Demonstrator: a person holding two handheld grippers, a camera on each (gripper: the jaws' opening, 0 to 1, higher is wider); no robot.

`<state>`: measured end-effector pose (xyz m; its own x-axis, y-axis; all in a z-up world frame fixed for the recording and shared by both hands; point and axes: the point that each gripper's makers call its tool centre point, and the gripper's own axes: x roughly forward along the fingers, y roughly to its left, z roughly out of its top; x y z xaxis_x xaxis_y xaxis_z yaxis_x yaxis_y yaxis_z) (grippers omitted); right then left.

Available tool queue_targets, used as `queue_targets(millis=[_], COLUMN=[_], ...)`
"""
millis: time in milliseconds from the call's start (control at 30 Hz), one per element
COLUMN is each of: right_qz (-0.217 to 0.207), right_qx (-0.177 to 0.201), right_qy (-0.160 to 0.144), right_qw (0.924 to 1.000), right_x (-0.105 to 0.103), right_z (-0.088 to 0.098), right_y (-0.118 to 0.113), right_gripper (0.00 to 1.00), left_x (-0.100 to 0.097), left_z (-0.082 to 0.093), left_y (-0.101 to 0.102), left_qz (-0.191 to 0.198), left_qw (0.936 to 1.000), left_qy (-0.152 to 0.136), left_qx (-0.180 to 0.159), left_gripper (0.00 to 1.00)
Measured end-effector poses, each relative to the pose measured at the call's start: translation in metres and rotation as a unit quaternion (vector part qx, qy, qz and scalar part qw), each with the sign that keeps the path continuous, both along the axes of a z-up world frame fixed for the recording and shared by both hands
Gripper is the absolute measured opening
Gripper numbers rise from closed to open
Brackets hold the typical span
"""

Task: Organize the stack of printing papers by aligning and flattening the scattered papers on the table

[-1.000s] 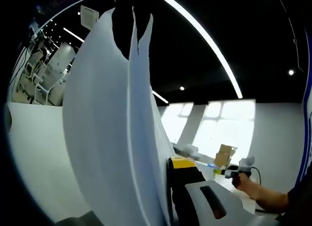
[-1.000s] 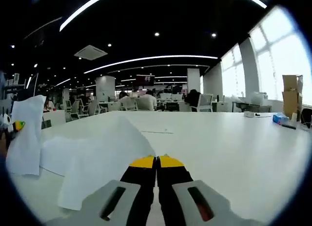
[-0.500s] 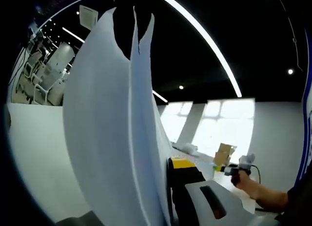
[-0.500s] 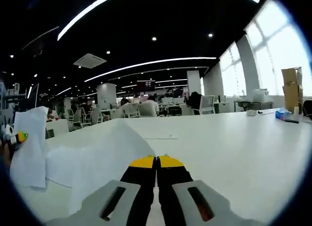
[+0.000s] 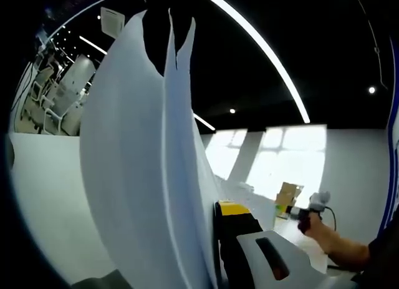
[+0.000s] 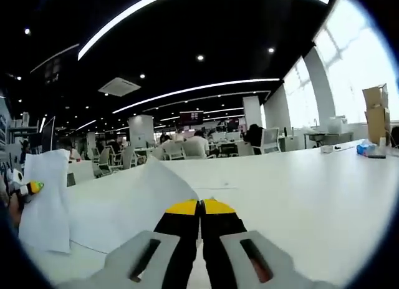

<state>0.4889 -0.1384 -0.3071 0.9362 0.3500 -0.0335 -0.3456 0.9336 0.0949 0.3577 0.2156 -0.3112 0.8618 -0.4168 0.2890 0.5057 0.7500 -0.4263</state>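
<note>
right gripper [image 6: 201, 206] and paper [image 6: 134, 198] higher

The white printing papers [image 5: 143, 170] stood up on edge right in front of me, a few sheets bowed and fanned apart at the top. More white sheets [image 6: 118, 208] lay loose on the tabletop [image 6: 299, 189], one corner curling up.

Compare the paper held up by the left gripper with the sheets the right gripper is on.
The upright paper stands on edge in the left gripper, curving tall; the flat sheets lie spread on the white table with one corner raised by the right gripper. The upright paper shows separate layers splitting at its top; the flat sheets overlap loosely. Both are plain white, each pinched by closed jaws.
</note>
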Motion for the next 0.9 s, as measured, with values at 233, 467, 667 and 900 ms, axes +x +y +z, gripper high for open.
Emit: queue_targets(millis=[233, 467, 667, 900], right_qz=[0.004, 0.011, 0.005, 0.011], right_qx=[0.005, 0.022, 0.029, 0.038], right_qy=[-0.009, -0.014, -0.008, -0.016], right_qw=[0.9999, 0.9996, 0.9995, 0.9991], right_x=[-0.001, -0.019, -0.011, -0.003], right_z=[0.011, 0.02, 0.025, 0.035], right_y=[0.003, 0.015, 0.01, 0.007], right_gripper=[0.0, 0.0, 0.0, 0.0], left_x=[-0.002, -0.002, -0.003, -0.002], left_z=[0.0, 0.0, 0.0, 0.0], left_y=[-0.004, -0.005, -0.006, -0.004], left_qz=[-0.001, -0.001, -0.001, -0.002], left_qw=[1.0, 1.0, 1.0, 1.0], left_qy=[0.0, -0.001, -0.001, -0.002], left_qx=[0.001, 0.0, -0.001, -0.002], left_gripper=[0.07, 0.07, 0.07, 0.07])
